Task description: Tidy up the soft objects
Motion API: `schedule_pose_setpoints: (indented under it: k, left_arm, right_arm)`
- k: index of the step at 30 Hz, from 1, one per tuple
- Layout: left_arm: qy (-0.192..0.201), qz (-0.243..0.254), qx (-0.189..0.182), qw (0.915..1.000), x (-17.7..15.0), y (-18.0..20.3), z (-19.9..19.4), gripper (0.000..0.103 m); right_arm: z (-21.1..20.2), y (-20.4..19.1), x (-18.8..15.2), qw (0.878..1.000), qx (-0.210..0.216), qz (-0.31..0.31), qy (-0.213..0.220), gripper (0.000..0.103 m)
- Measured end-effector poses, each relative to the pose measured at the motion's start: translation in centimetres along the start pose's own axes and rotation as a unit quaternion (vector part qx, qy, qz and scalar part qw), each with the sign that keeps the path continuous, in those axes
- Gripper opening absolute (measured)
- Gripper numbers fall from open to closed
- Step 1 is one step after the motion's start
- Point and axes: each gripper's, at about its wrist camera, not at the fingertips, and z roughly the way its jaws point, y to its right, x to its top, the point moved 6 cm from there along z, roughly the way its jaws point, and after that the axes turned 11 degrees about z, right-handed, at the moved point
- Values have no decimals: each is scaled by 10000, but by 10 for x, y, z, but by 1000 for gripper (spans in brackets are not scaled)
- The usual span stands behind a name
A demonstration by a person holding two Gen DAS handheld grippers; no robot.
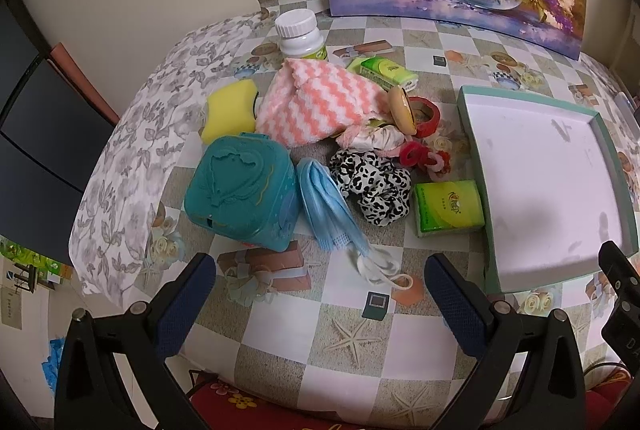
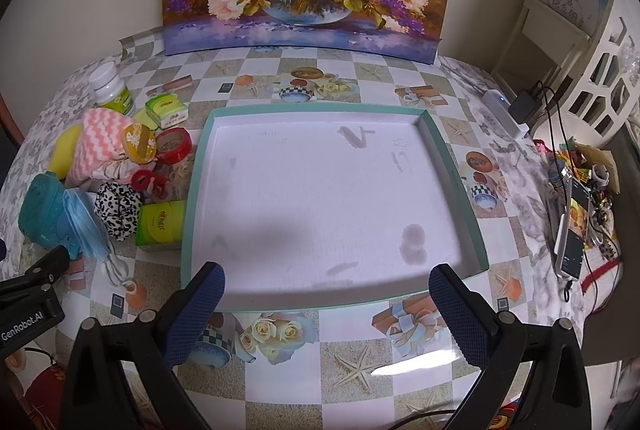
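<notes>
Nearest, the left gripper point(image 1: 320, 272) hovers with its dark, cross-hatched pads spread wide and nothing between them, poised over the near edge of the pile as if choosing a first pick. Likewise the right gripper point(image 2: 326, 284) hangs wide apart and empty above the near rim of the tray point(image 2: 478, 230), a shallow teal-walled box with a stained white floor, probably the place meant for the soft things.

Just beyond the left gripper lie a pleated blue face mask point(image 1: 328, 207) with loose white ear loops, a hard teal plastic case point(image 1: 244, 189) and a glossy green tissue pack point(image 1: 448, 205) touching the tray wall. Behind them sit a leopard-print scrunchie point(image 1: 372, 185), small red hair ties point(image 1: 416, 153), a fluffy pink zigzag cloth point(image 1: 316, 101) and a yellow sponge point(image 1: 230, 109). Farther back stand what looks like a red tape roll point(image 1: 428, 115) and a white bottle point(image 1: 300, 33).
</notes>
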Motion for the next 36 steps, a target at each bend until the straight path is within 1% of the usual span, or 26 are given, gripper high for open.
schedule_pose_setpoints:
  k: [36]
  left_arm:
    - [-15, -1, 4, 10000, -3, 1, 1, 103]
  right_arm:
    - [1, -2, -2, 10000, 6, 0, -35, 103]
